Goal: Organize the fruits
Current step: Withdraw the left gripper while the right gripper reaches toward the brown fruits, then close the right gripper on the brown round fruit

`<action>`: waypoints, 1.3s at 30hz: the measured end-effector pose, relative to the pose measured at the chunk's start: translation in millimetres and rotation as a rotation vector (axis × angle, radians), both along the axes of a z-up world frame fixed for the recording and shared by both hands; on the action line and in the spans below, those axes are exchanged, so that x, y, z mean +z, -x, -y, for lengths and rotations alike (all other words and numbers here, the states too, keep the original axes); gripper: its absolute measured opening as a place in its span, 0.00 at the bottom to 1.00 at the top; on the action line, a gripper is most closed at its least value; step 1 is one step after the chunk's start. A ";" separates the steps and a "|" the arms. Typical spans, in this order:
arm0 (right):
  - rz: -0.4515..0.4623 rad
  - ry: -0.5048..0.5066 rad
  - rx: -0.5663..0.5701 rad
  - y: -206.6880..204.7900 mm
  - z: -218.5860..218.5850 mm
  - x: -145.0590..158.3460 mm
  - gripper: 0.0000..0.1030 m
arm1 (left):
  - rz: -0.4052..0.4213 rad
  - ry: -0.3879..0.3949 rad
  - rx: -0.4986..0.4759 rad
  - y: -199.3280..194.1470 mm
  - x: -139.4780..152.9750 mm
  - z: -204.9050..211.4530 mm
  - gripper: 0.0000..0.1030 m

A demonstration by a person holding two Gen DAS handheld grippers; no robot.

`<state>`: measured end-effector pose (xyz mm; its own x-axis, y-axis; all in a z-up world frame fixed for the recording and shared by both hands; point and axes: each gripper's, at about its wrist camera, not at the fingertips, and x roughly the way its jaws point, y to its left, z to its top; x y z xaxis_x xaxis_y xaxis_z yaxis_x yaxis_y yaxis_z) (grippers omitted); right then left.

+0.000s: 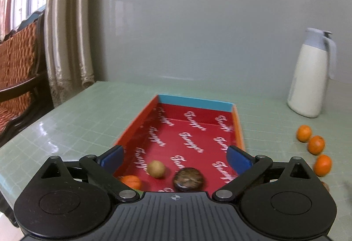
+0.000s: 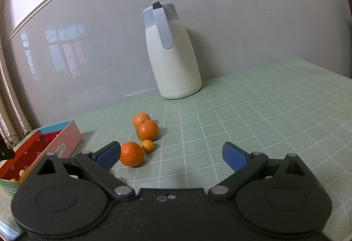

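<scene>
1. Right hand-held gripper: blue pads spread wide, nothing between them. Nearest mandarin lies just ahead and left of centre, beside the left pad; roundish, no long axis to line up with. This hand is clearly the nearer one; judged next pick.
2. Further loose fruit: small kumquat-like fruit touching that mandarin; two more mandarins in a pair beyond.
3. Left hand-held gripper: pads apart, empty, poised over the near end of the red cardboard box.
4. Box contents: tan fruit, dark brown fruit, orange fruit.
5. Surface: pale green gridded mat.
6. Room: white thermos jug against grey wall; curtain; wooden chair.
</scene>
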<state>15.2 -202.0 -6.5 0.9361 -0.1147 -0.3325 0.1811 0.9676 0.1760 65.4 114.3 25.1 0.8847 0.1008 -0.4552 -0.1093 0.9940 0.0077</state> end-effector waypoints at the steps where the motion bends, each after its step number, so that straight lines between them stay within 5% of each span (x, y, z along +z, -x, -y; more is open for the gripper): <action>1: 0.000 0.002 -0.003 0.7 0.8 0.1 0.96 | 0.000 -0.002 -0.009 2.2 -0.3 3.5 0.96; 18: -0.035 0.065 0.083 -9.8 -22.0 -3.4 0.92 | -0.016 -0.079 -0.120 53.7 -19.6 34.0 0.99; 30: -0.110 0.085 0.210 -30.4 -59.2 -14.4 0.55 | -0.027 -0.056 -0.078 58.8 -33.3 7.4 1.00; 39: -0.147 0.087 0.237 -43.5 -74.1 -22.5 0.47 | -0.040 -0.041 -0.046 58.5 -41.0 -8.8 1.00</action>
<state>58.7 -127.8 -29.0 0.8826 0.0678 -0.4652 -0.0347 0.9962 0.0793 6.8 123.1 -15.9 0.8699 0.0795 -0.4867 -0.0621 0.9967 0.0519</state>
